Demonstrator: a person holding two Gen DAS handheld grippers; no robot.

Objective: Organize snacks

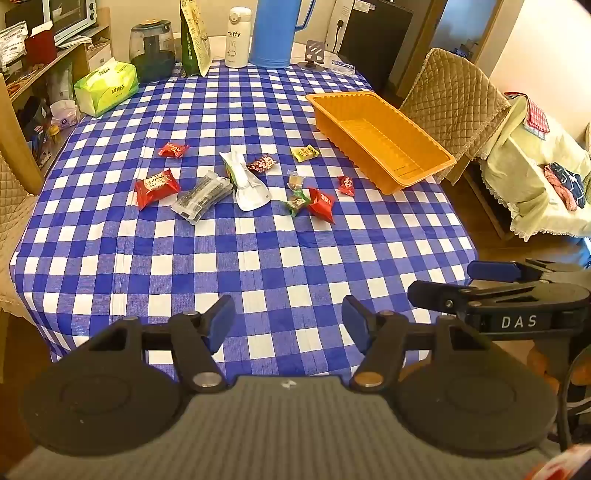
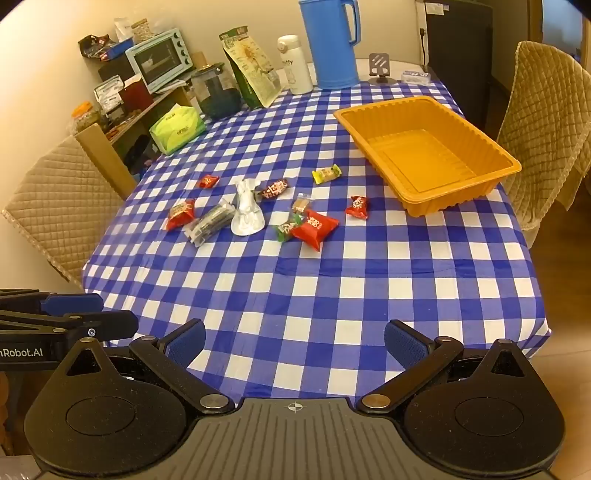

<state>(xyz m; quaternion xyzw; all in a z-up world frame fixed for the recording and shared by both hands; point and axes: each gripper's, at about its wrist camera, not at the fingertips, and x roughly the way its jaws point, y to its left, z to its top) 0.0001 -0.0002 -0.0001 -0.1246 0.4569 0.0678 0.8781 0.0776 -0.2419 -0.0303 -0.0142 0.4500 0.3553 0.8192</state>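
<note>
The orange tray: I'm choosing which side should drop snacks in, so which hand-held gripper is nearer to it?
Right. The right hand-held gripper sits below the orange tray, on its side; the left hand-held gripper sits farther left.

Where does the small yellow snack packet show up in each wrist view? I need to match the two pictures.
Left wrist view: the yellow snack packet lies right of centre, just left of the orange tray's near long wall.
Right wrist view: the yellow snack packet lies slightly right of centre, left of the orange tray.
Shared landmark: the blue jug at the table's far edge.
</note>
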